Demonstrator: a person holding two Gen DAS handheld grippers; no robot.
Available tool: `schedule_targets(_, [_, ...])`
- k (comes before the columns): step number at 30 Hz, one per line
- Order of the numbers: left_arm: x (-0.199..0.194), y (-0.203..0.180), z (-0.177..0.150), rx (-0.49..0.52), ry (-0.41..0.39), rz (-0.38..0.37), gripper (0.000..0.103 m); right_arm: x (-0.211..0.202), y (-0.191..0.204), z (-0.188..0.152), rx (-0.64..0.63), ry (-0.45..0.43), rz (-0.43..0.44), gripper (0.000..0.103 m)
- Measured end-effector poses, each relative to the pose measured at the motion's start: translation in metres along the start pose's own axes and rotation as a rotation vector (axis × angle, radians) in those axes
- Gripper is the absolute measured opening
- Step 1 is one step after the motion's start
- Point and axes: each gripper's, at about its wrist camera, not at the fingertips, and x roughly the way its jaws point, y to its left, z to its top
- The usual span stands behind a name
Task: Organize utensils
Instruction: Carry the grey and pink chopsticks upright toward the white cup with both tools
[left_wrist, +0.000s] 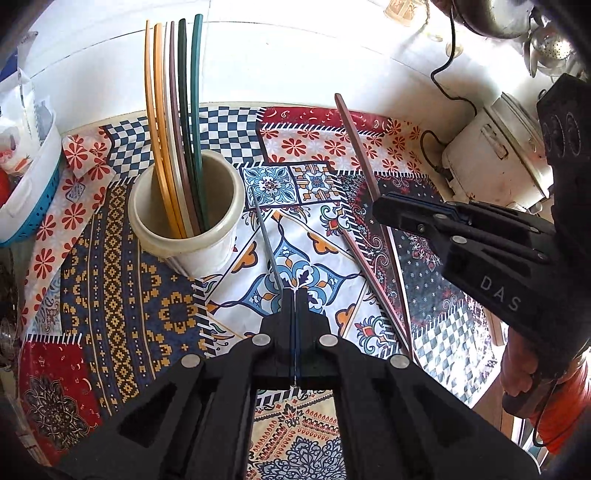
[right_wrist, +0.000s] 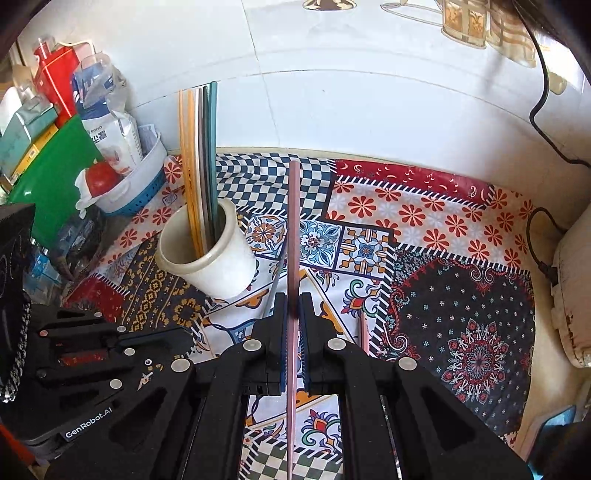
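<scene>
Chopsticks: left tongs (left_wrist: 294, 295) pinch a grey chopstick (left_wrist: 265, 240), right tongs (right_wrist: 293, 306) clamp a pink one (right_wrist: 294, 229). Tip each upright, then lower into the cream cup (right_wrist: 218, 273) without nudging it.

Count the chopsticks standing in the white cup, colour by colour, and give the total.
Orange chopsticks: 2
White chopstick: 1
Brown chopstick: 1
Dark green chopstick: 1
Teal chopstick: 1
Total in the cup: 6
</scene>
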Motion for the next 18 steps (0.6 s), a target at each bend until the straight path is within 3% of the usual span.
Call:
schedule_targets(6, [0.023,0.002,0.003,-0.006,0.06,0.017,0.002,-0.006,-0.002,0.001,0.003,-0.017,-0.008,0.005])
schedule_targets(12, [0.084,-0.004,0.012,0.002,0.172,0.08,0.004,-0.013,-0.015,0.003,0.023,-0.025,-0.023,0.005])
schedule_targets(18, [0.119,-0.005,0.02,-0.008,0.211,0.123,0.004,-0.019,-0.035,0.003,0.05,-0.03,-0.04,0.005])
